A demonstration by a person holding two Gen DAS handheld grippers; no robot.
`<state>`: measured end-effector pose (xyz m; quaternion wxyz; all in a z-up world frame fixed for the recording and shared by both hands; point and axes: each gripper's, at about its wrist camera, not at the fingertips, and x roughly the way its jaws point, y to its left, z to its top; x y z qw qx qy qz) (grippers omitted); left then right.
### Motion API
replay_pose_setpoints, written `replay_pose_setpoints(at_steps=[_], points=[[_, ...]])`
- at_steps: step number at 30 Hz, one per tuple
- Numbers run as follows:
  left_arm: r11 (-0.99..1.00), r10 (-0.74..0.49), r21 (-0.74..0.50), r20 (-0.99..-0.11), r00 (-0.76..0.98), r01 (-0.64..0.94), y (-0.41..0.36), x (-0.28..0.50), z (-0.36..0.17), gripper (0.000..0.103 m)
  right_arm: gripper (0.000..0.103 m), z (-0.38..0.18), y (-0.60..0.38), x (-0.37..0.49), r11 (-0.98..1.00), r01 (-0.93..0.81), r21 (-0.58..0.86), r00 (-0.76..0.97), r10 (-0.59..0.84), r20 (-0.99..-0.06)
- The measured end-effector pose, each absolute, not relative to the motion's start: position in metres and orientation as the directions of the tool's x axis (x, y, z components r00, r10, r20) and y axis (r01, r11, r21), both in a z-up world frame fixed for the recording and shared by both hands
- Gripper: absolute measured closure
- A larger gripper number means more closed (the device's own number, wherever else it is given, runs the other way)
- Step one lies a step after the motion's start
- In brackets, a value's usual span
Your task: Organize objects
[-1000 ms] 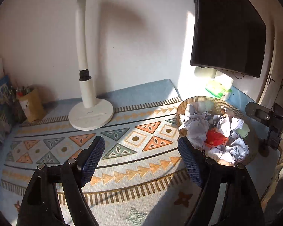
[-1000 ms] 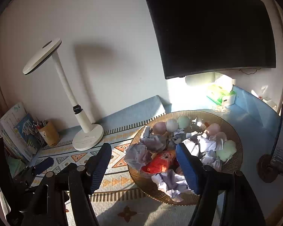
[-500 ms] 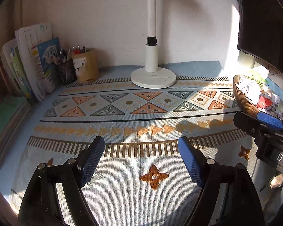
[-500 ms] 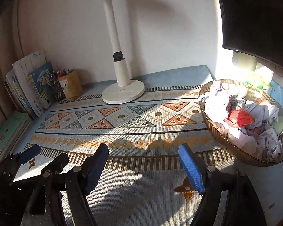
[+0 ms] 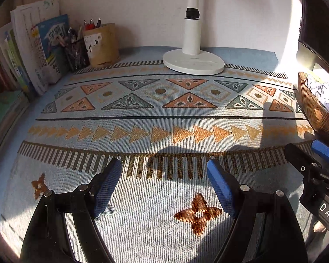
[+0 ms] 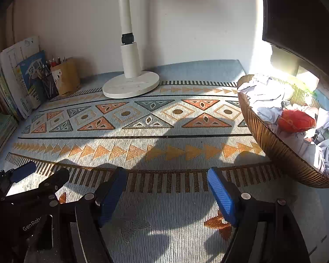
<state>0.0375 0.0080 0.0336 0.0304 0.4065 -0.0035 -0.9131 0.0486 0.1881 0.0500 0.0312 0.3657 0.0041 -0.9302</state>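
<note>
Both tools hang low over the patterned mat, each with nothing between its blue pads: the left hand-held gripper (image 5: 164,188) has its jaws spread wide above the orange cross motif, and the right hand-held gripper (image 6: 166,191) is spread just as wide beside it, its black frame showing at the right edge of the left wrist view. A second ago both cameras looked down into the basket; since then they have swung away and dropped toward the near edge of the tabletop (image 6: 186,70), so the basket (image 6: 274,149) now sits ahead and to the right of the right hand-held gripper, and far right of the left one. It holds crumpled paper (image 6: 265,96), a red object (image 6: 296,120) and other pale pieces heaped together. The mat (image 5: 164,114) ahead of both grippers carries no loose items. Farther ahead stands the white lamp base (image 5: 194,62); ahead and to the left are the pencil holder (image 5: 103,43) and upright books (image 5: 39,43) against the wall. With both grippers empty, withdrawn and the clutter gathered in the basket, this fits either a finished tidy-up or a pause before sorting the basket's contents.
</note>
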Motion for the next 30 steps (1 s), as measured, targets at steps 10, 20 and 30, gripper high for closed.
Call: replay_pose_setpoints(at_steps=[10, 20, 30], points=[[-0.997, -0.06, 0.02, -0.792, -0.608, 0.073, 0.004, 0.028, 0.023, 0.024, 0.019, 0.049, 0.198, 0.047, -0.998, 0.007, 0.058, -0.734, -0.044, -0.678], [-0.997, -0.048, 0.0, -0.798, -0.601, 0.081, 0.001, 0.027, 0.022, 0.021, 0.019, 0.049, 0.195, 0.046, -0.999, 0.012, 0.039, -0.732, -0.035, -0.681], [-0.997, -0.047, -0.002, -0.798, -0.6, 0.08, 0.001, 0.027, 0.022, 0.021, 0.019, 0.043, 0.19, 0.04, -0.999, 0.031, 0.023, -0.696, -0.038, -0.717]])
